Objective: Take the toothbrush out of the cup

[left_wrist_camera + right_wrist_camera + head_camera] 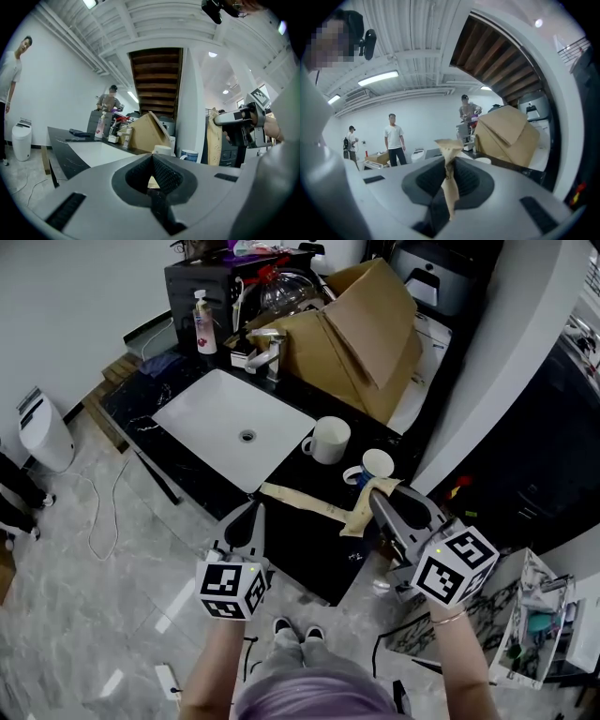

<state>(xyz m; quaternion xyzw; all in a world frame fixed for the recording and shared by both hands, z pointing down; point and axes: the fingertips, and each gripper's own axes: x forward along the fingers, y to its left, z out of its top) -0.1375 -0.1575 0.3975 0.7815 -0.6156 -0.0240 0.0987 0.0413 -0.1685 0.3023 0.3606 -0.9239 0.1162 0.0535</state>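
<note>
The right gripper (449, 164) is seen clamped narrowly on what is judged to be the toothbrush (450, 194) in a tan paper sleeve, light, thin and bendy, best pinched near one end, held just beside the blue-rimmed cup (378, 463) by the counter's (305, 549) near right corner, while the left gripper (251, 517) is found closed and empty.

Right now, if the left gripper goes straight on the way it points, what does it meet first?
Probably the near end of the beige paper strip on the counter, just beyond the left gripper; then the white mug. Depth is unclear.
</note>
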